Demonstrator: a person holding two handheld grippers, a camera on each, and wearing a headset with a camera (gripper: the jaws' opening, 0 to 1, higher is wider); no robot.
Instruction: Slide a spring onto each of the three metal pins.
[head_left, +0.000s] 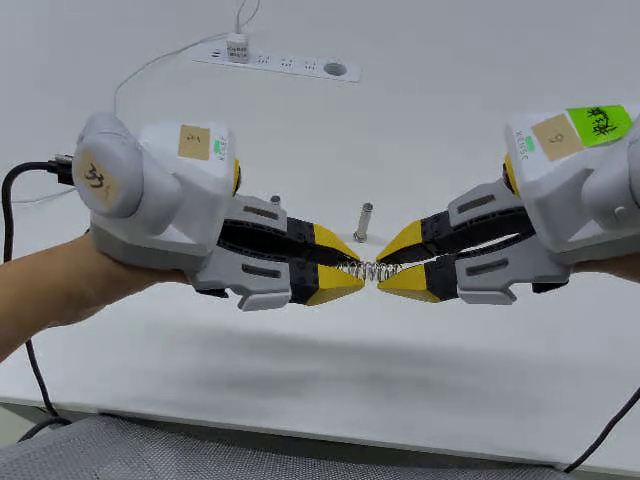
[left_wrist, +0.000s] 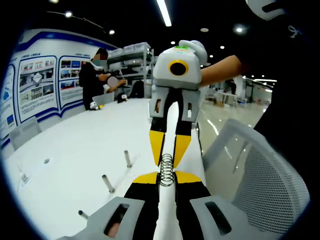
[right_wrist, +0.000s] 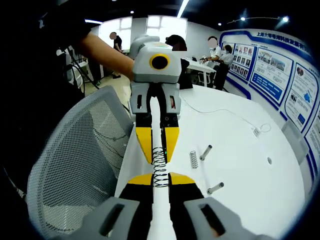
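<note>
Nearest us, the left gripper (head_left: 357, 271) and the right gripper (head_left: 384, 272) meet tip to tip, held up off the white table (head_left: 300, 380). The spring (head_left: 369, 269) bridges the small gap between them, one end pinched in the left gripper's yellow tips and the other in the right gripper's. Both pairs of jaws are closed on it. In each gripper view the coil sits squeezed between that gripper's own tips and runs straight ahead into the opposing pair. So the spring's long axis lies level, left to right, along the line of the two grippers. Just beyond, almost directly behind the gap, the nearest pin (head_left: 364, 222) stands upright on the table, bare. Neither gripper is clearly closer to it; it sits about midway between them. Spring axis and pin axis are crossed, level against upright, and we judge the coming move turns on that. One gripper would need to release, and the other tip the coil until its open end faces the pin top. Farther back on the left, a second pin (head_left: 275, 200) peeks up behind the left gripper's body. In the right gripper view another spring (right_wrist: 193, 159) stands on end on the table; whether it is threaded over a pin we cannot tell. Farthest off lies a power strip (head_left: 290, 62).
</note>
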